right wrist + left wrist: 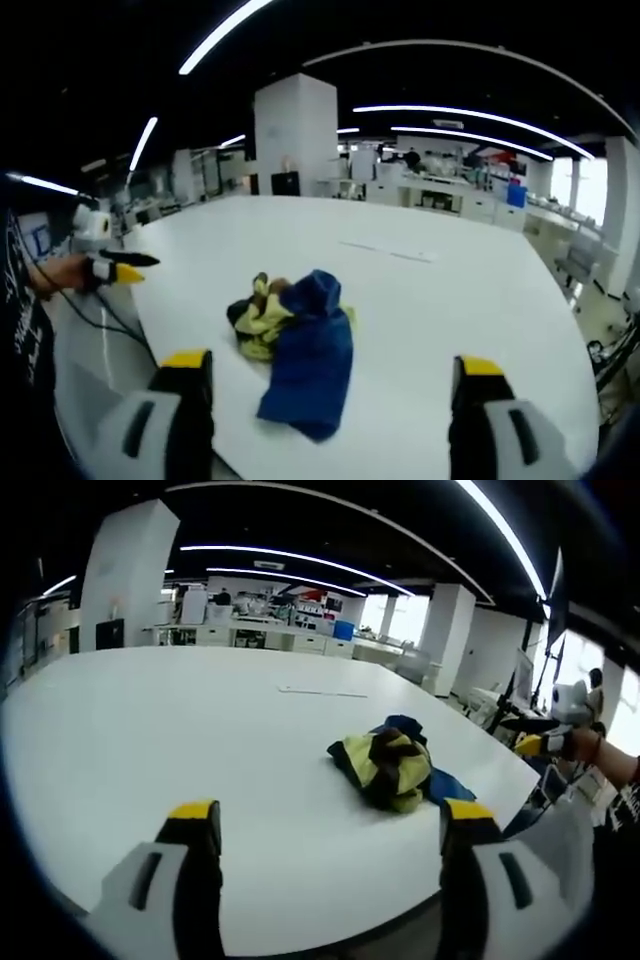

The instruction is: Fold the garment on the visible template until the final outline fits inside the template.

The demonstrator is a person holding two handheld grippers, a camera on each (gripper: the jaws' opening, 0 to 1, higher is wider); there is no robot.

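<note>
A crumpled garment (390,765) of yellow, black and blue cloth lies in a heap on the white table (200,720), near its edge. In the right gripper view the garment (295,340) shows a long blue part trailing toward me. A faint thin line (322,692) is marked on the table beyond the heap, and it also shows as a line (388,251) in the right gripper view. My left gripper (330,818) is open and empty, short of the garment. My right gripper (332,368) is also open and empty, just in front of the blue cloth. Each gripper is held off the table's edge on opposite sides of the heap.
The right gripper (545,742) appears at the right of the left gripper view, held by a hand. The left gripper (125,266) appears at the left of the right gripper view. Beyond the table are a white pillar (294,135), desks and shelves (290,630).
</note>
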